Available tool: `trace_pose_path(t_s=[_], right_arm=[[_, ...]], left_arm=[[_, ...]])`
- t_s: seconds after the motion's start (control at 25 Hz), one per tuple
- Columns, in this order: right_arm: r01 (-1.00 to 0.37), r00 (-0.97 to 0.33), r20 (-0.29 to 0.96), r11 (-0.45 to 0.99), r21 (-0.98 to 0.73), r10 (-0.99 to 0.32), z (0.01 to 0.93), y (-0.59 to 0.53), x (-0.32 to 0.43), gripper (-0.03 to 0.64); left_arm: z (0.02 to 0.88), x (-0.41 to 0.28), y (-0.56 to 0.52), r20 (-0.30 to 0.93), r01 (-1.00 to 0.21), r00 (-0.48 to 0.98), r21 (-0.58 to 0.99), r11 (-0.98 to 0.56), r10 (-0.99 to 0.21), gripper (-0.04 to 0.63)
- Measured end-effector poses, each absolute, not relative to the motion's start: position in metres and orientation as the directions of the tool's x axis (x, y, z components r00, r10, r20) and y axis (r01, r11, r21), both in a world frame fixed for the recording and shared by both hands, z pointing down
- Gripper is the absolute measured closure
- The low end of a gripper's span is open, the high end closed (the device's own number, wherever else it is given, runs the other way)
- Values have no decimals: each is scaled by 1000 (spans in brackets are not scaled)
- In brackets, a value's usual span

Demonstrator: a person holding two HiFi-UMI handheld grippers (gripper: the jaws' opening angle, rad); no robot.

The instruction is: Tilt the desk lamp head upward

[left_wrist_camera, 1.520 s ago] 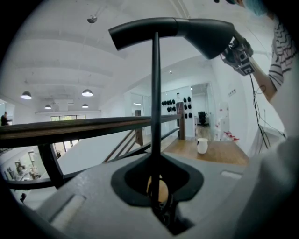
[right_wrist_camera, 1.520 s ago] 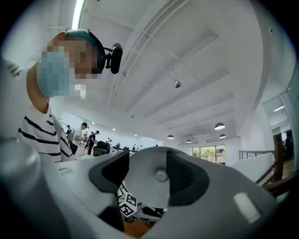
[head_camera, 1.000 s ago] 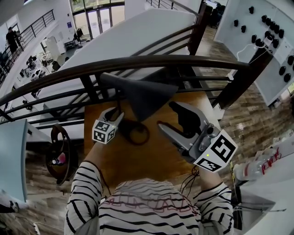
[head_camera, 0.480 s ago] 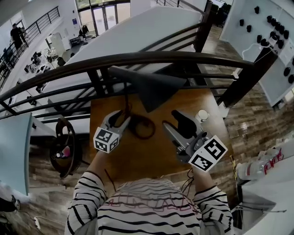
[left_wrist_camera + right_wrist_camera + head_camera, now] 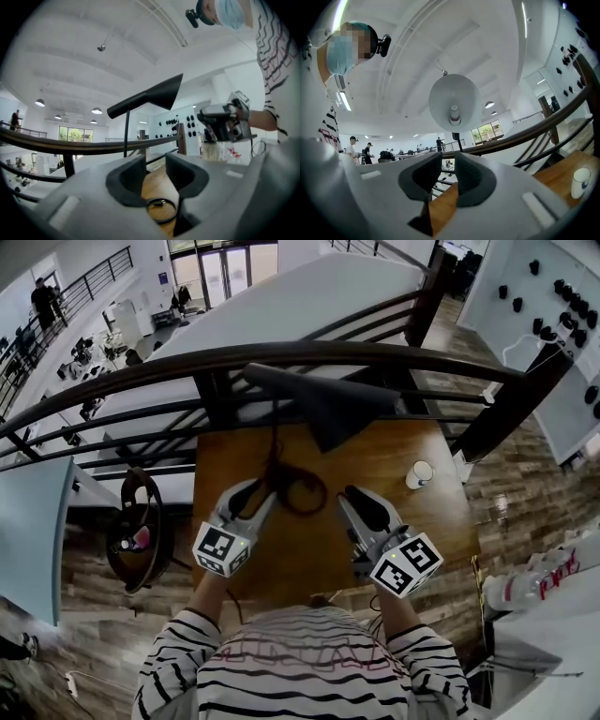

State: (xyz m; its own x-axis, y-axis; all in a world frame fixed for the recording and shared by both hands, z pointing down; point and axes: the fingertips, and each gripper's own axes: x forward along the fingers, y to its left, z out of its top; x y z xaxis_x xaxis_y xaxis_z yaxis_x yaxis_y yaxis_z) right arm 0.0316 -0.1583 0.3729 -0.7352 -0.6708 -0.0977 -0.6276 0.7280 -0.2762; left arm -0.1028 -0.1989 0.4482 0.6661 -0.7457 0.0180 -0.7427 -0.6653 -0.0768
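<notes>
The lamp head [image 5: 323, 404] hangs over the far edge of the desk [image 5: 403, 442], above and ahead of both grippers, which are low near the front edge. Its long axis runs from the narrow end at the left to the wide mouth at the right. I judge therefore that the right gripper [image 5: 362, 502] is nearer to the rim that must go up, while the left gripper [image 5: 255, 495] is beside the stem [image 5: 275, 442]. Both have just been closing, but their jaws stand apart with nothing between them. The right gripper view looks into the mouth and shows the bulb [image 5: 454, 114]; the left gripper view gives only the side profile.
</notes>
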Motion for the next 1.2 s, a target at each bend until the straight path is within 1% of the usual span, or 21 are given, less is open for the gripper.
trace_pose_path(t_s=[0.24, 0.32, 0.52, 0.84, 1.2], right_arm=[[-656, -702, -72, 683, -322, -709, 395, -141, 32, 586], [-666, -692, -56, 667, -335, -719, 405, -133, 27, 595], [-687, -676, -10, 635, -353, -737, 429, -114, 12, 615], [-687, -675, 13, 622, -376, -738, 449, -92, -6, 615], [-696, -676, 71, 603, -389, -734, 471, -71, -21, 617]], left_arm=[[435, -104, -162, -3, -740, 671, -77, -669, -742, 512], [435, -110, -150, -11, -743, 667, -75, -665, -745, 527], [440, -122, -123, -18, -747, 664, -79, -661, -748, 590], [443, -136, -95, -1, -737, 673, -87, -670, -740, 591], [455, -149, -73, 59, -745, 660, -71, -663, -749, 592]])
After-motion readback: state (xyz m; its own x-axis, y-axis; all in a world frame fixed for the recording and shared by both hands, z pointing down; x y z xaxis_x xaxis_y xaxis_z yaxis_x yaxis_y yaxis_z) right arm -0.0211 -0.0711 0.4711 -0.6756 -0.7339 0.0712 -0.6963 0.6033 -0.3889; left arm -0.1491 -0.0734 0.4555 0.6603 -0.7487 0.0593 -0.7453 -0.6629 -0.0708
